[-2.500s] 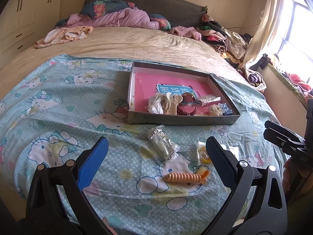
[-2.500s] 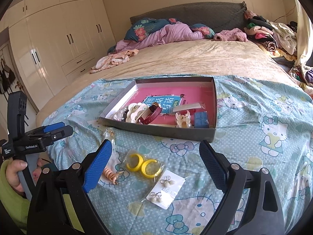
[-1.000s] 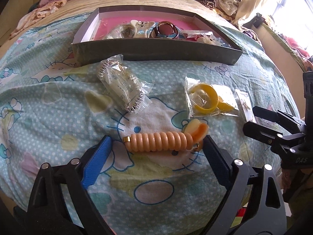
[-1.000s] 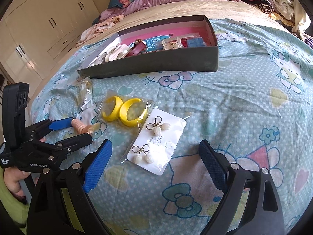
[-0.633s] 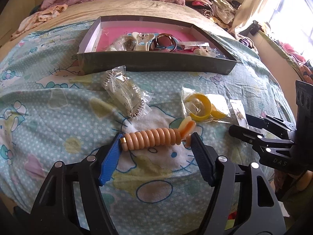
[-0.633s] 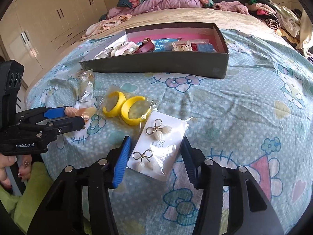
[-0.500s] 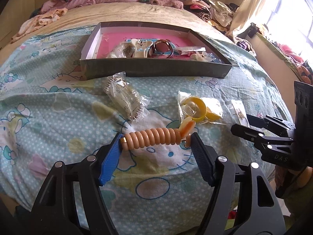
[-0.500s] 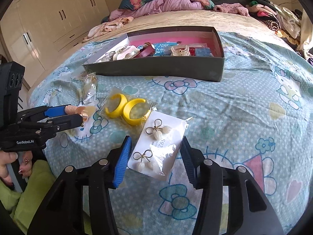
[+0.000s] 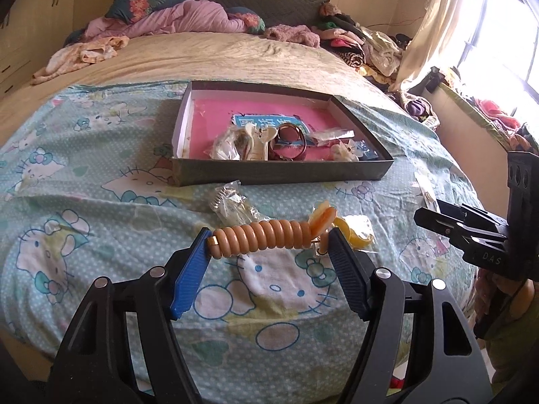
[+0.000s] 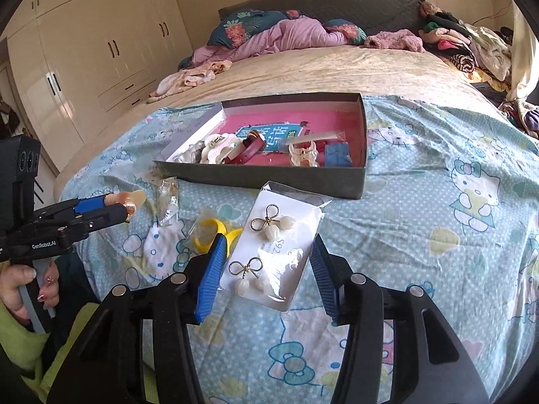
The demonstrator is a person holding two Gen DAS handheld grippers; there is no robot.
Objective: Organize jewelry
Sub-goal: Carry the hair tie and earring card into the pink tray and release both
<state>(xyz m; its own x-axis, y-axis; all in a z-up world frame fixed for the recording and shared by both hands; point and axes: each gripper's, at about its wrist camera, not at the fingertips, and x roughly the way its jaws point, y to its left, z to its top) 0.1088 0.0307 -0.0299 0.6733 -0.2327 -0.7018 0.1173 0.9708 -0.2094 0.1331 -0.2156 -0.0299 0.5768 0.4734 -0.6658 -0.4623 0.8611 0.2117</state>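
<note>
Cartoon-print bedspread (image 9: 101,235), left fingers (image 9: 192,262) gripping peach ribbed hair clip (image 9: 266,237), right fingers (image 10: 212,269) clamping bow-earring card (image 10: 279,245)

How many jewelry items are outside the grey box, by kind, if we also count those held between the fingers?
earring packs: 2 (white bow-earring card, yellow hoops bag)
orange coiled piece: 1
clear bag with a comb-like piece: 1
Total: 4

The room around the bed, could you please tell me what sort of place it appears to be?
Most likely a home bedroom: a large bed with a padded headboard, rumpled bedding and piles of clothes, plus a built-in wardrobe along one wall.
</note>
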